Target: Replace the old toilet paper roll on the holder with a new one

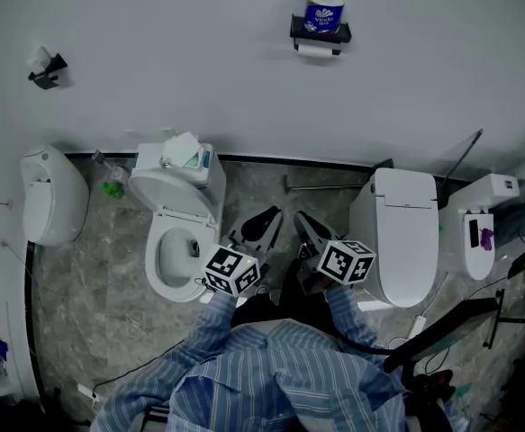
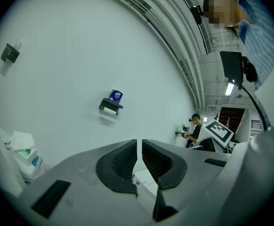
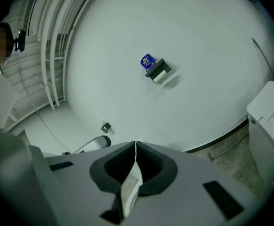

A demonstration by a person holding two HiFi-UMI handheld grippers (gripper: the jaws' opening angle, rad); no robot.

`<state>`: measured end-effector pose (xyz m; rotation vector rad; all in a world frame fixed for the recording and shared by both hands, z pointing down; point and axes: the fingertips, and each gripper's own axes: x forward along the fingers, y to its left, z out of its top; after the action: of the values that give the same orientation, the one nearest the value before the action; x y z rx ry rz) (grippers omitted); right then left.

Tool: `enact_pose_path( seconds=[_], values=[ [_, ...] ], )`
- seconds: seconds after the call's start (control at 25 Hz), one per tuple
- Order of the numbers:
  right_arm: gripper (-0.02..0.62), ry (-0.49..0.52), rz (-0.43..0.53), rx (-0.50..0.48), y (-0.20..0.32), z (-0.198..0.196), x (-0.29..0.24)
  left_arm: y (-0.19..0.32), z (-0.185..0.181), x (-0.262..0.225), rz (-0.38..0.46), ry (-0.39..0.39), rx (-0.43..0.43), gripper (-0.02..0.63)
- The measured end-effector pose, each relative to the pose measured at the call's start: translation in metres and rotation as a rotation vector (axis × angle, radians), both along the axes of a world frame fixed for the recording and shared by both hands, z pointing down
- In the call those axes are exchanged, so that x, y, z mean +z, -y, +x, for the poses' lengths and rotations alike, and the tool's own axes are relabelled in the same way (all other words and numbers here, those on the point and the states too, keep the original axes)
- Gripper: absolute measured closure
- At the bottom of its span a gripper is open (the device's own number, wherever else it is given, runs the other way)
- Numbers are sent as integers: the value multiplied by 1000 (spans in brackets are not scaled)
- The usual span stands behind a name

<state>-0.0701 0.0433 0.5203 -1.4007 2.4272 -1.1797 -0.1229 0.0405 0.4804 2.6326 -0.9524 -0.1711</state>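
**Gripper state.** The left gripper (image 1: 260, 226) and the right gripper (image 1: 312, 232) are held side by side in front of the person's blue striped shirt (image 1: 271, 367). Both point toward the far white wall (image 1: 172, 52). Each pair of jaws is closed, pad against pad, and grips nothing. Closed jaws suit an approach, since there is nothing to carry yet.

**Task items.** The black wall-mounted holder (image 1: 321, 32) sits high on the far wall, well apart from both grippers. A new roll in a blue printed wrapper (image 1: 323, 12) stands upright on the holder's top shelf, stored within reach of the swap. The old white paper roll (image 1: 314, 50) hangs beneath the shelf.

**Surroundings.** An open white toilet (image 1: 176, 241) stands to the left and a closed white toilet (image 1: 406, 232) to the right, so the person stands in the gap between them.

**Status.** No step of the replacement appears started.
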Motion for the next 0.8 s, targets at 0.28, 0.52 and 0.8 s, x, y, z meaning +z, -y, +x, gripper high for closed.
enact_pose_path(
  seconds=[0.28,0.52,0.8],
  values=[
    [588,12,34,-56,77,33,-13,69,27,5,-16,20,-60,574],
    [588,-1,54,-103,152,81,-29,135,78,-9,0,-5,-87,574],
    [588,-6,61,-156,211,127,-30,193,131,-12,2,-25,-119,574]
  ],
)
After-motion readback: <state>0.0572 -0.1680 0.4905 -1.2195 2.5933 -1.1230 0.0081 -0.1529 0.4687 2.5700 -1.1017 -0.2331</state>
